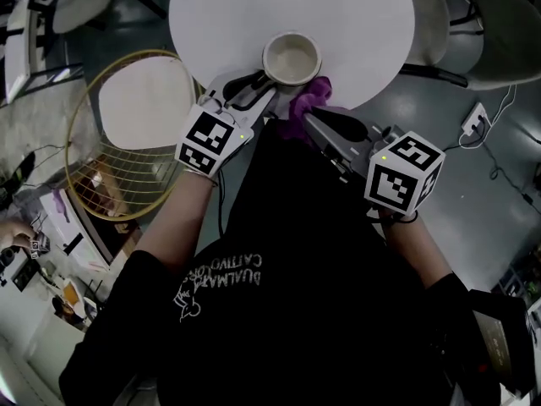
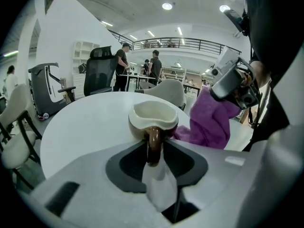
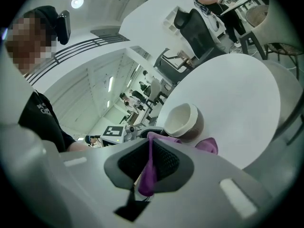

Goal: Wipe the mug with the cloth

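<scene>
A cream mug [image 1: 292, 57] with a brown outside stands near the front edge of the round white table [image 1: 363, 24]. My left gripper [image 1: 258, 87] reaches it from the left, and its jaws are closed on the mug's brown handle [image 2: 153, 144] in the left gripper view. The mug [image 2: 153, 120] is upright and looks empty. My right gripper [image 1: 314, 115] is shut on a purple cloth [image 1: 308, 100], which hangs just right of the mug at the table edge. In the right gripper view the cloth [image 3: 149, 172] is pinched between the pads, with the mug [image 3: 183, 120] just beyond.
A gold wire-frame seat [image 1: 127, 134] stands to the left of the table, and pale chairs [image 1: 439, 15] at its far right. A power strip [image 1: 475, 118] lies on the floor at right. People [image 2: 154, 68] stand at desks far behind the table [image 2: 85, 127].
</scene>
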Demonstrator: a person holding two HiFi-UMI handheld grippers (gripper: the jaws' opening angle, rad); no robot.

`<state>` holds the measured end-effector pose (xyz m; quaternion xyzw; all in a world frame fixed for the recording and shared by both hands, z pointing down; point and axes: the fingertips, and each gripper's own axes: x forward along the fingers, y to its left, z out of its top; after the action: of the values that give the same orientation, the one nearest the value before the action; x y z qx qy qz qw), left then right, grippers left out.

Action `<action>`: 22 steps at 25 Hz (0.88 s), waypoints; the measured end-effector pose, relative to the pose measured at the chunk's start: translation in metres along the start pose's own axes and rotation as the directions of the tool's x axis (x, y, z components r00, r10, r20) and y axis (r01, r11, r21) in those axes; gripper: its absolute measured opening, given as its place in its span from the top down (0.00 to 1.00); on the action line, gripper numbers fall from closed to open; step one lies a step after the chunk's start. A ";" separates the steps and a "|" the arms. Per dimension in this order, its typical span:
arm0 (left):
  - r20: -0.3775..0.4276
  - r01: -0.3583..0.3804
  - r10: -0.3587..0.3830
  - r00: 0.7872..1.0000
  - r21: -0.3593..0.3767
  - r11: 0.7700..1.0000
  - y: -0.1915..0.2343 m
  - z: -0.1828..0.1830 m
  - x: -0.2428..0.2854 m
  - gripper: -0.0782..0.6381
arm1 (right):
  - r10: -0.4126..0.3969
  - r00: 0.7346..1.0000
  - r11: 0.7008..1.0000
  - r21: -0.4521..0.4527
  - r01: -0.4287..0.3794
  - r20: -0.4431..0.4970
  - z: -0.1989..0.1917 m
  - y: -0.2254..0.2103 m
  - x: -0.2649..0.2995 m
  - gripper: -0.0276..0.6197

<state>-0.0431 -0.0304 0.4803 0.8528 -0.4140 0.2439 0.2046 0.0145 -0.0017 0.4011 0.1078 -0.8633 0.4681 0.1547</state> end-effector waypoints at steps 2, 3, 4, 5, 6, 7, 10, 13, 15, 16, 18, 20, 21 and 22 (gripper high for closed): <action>-0.008 0.005 -0.005 1.000 0.007 1.000 0.001 0.001 0.000 0.77 | -0.012 1.000 1.000 -0.009 0.012 -0.010 0.000 -0.001 0.006 0.91; -0.012 0.007 -0.007 1.000 0.013 1.000 0.001 0.002 0.000 0.78 | -0.020 1.000 1.000 -0.013 0.020 -0.013 0.000 -0.002 0.008 0.91; -0.017 0.009 -0.009 1.000 0.018 1.000 0.001 0.002 0.000 0.79 | -0.029 0.999 0.999 -0.015 0.029 -0.014 0.000 -0.003 0.010 0.91; -0.021 0.012 -0.012 1.000 0.021 1.000 0.000 0.002 0.000 0.79 | -0.036 0.999 0.999 -0.016 0.036 -0.016 0.000 -0.004 0.013 0.91; -0.023 0.017 -0.016 1.000 0.023 1.000 0.000 0.002 0.001 0.80 | -0.043 0.999 0.999 -0.016 0.043 -0.019 0.000 -0.005 0.015 0.91; -0.025 0.023 -0.022 0.999 0.025 0.999 -0.002 0.002 0.001 0.80 | -0.049 0.998 0.999 -0.016 0.049 -0.024 -0.002 -0.006 0.018 0.91; -0.042 0.037 -0.035 0.999 0.053 0.998 -0.004 0.001 0.002 0.81 | -0.065 0.997 0.998 -0.022 0.064 -0.046 -0.007 -0.007 0.029 0.91; -0.063 0.054 -0.050 0.997 0.070 0.996 -0.003 0.001 0.001 0.81 | -0.095 0.994 0.995 -0.013 0.095 -0.052 -0.009 -0.007 0.042 0.91; -0.074 0.072 -0.066 0.995 0.080 0.994 -0.002 -0.001 -0.001 0.81 | -0.119 0.992 0.993 0.010 0.120 -0.044 -0.010 -0.005 0.050 0.91; -0.077 0.081 -0.075 0.994 0.085 0.993 -0.002 -0.002 -0.003 0.81 | -0.131 0.990 0.991 0.020 0.132 -0.043 -0.010 -0.004 0.054 0.91; -0.082 0.098 -0.091 0.992 0.090 0.991 -0.001 -0.003 -0.005 0.81 | -0.156 0.987 0.987 0.028 0.157 -0.050 -0.010 -0.004 0.061 0.91; -0.087 0.113 -0.106 0.991 0.086 0.990 -0.001 -0.003 -0.006 0.81 | -0.191 0.979 0.981 0.020 0.193 -0.070 -0.009 -0.008 0.065 0.91; -0.090 0.122 -0.115 0.989 0.083 0.989 -0.002 -0.003 -0.006 0.81 | -0.215 0.973 0.976 0.016 0.217 -0.081 -0.008 -0.012 0.066 0.91; -0.092 0.132 -0.125 0.988 0.080 0.988 -0.002 -0.003 -0.006 0.81 | -0.238 0.967 0.971 0.018 0.240 -0.092 -0.007 -0.017 0.067 0.91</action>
<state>-0.0452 -0.0242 0.4789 0.8742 -0.3381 0.2847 0.2011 -0.0404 -0.0076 0.4427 0.1923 -0.8294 0.4628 0.2468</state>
